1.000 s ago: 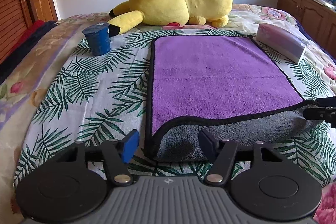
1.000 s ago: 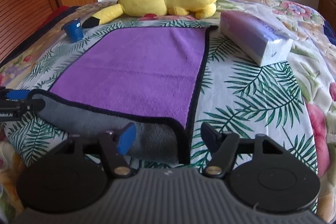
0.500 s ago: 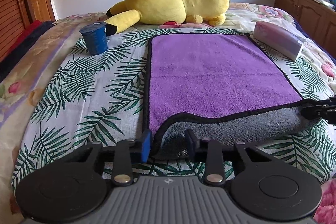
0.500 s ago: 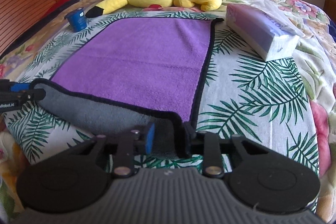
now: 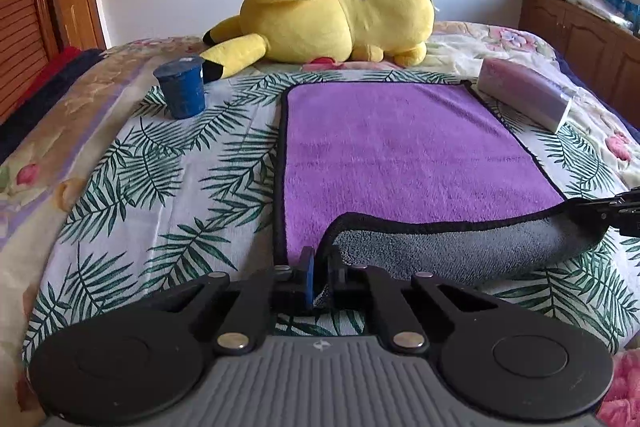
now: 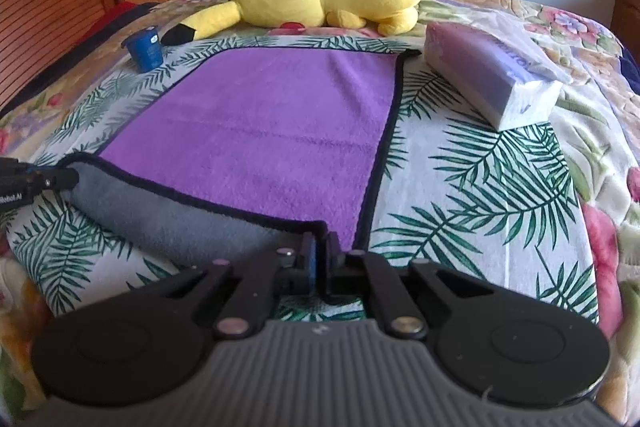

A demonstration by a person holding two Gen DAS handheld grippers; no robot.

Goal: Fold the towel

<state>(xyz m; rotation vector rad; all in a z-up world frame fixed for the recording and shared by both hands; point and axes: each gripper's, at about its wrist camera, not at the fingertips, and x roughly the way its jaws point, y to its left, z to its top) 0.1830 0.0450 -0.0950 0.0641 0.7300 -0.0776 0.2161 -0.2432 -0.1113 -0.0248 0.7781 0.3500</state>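
Observation:
A purple towel (image 5: 400, 147) with a black hem and grey underside lies spread on the bed; it also shows in the right wrist view (image 6: 272, 123). Its near edge is lifted and curled back, grey side (image 5: 460, 251) up. My left gripper (image 5: 320, 267) is shut on the towel's near left corner. My right gripper (image 6: 320, 251) is shut on the near right corner. Each gripper shows at the edge of the other's view, the right gripper (image 5: 608, 213) and the left gripper (image 6: 28, 181), both holding the hem.
A large yellow plush toy (image 5: 336, 15) lies beyond the towel's far edge. A blue cup (image 5: 182, 87) stands left of the towel. A tissue pack (image 6: 492, 79) lies to its right. A wooden cabinet (image 5: 588, 31) stands at far right.
Both grippers went from open around the near corners to shut on them, and the towel's near edge has lifted slightly, showing more grey underside.

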